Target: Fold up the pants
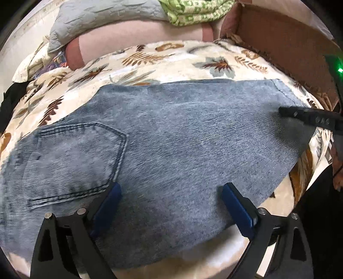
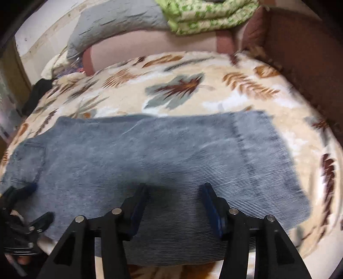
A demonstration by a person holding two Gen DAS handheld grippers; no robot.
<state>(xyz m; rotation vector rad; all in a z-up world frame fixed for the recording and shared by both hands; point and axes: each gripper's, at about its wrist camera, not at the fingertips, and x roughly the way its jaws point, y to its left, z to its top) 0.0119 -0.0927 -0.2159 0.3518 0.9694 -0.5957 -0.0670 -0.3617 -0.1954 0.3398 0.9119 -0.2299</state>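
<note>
Pants (image 1: 167, 137) flat on blanket (image 1: 163, 62) over bed, pocket end left, hem right. Pillows (image 1: 103, 19) and folded quilt (image 1: 193, 10) behind; headboard (image 1: 285, 36), apparently, at right.

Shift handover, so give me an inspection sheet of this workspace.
Surface: leaf-print blanket over a bed.
Job's things: blue jeans lying flat, back pocket facing up.
Clutter: grey quilted pillow, green patterned bedding, dark cloth.
Grippers: left gripper and right gripper both open above the jeans, nothing held.
Cables: nothing seen.
Surroundings: brown headboard, pale wall.
</note>
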